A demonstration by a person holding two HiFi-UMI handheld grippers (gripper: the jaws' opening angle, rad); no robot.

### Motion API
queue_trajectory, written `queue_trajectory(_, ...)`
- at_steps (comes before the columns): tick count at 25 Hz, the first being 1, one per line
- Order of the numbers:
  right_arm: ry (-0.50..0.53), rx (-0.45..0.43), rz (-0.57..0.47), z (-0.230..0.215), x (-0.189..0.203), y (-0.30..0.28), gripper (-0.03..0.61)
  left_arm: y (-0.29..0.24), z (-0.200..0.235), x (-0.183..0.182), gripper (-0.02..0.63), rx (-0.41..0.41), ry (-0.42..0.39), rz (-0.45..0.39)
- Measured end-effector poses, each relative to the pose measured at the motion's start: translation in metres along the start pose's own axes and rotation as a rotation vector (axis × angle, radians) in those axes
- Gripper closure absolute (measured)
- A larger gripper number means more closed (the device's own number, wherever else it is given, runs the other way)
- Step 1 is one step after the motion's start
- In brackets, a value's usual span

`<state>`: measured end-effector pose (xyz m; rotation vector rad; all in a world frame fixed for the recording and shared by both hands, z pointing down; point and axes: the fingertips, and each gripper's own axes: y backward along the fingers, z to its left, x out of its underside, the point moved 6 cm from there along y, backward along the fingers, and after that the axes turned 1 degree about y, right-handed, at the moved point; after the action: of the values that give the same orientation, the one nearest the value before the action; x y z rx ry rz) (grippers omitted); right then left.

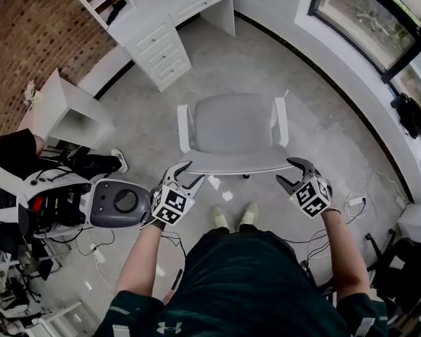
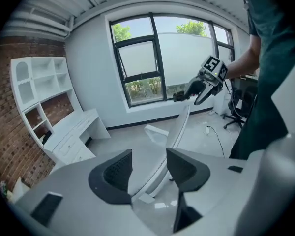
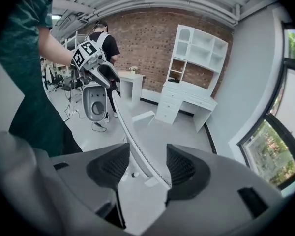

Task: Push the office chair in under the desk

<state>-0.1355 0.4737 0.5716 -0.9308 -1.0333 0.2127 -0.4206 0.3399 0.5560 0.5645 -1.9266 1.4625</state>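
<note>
Grey floor (image 1: 266,69); left tongs (image 1: 191,172), right tongs (image 1: 288,172) open astride office chair backrest (image 1: 231,166).

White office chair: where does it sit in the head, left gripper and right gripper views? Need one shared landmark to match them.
Head view: white office chair at centre, seen from above, backrest towards the bottom edge.
Left gripper view: lower centre, backrest seen edge-on, slanting up to the right.
Right gripper view: centre-left, backrest seen edge-on, slanting up to the left.
Shared landmark: white desk with drawers.
</note>
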Motion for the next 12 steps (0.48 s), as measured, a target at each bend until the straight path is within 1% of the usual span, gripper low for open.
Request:
queue_trajectory(4, 0.043, -0.016, 0.042, 0.004, 0.017, -0.012, 0.365, -0.015, -0.013, 0.017, 0.389, 0.025, -0.091, 0.084)
queue_trajectory(7, 0.085, -0.017, 0.094, 0.005, 0.033, -0.019, 0.360, -0.024, -0.017, 0.028, 0.382, 0.026, -0.183, 0.150)
queue_trajectory(12, 0.208, -0.003, 0.206, -0.001, 0.044, -0.039, 0.351, -0.045, -0.004, 0.048, 0.377, 0.034, -0.329, 0.280)
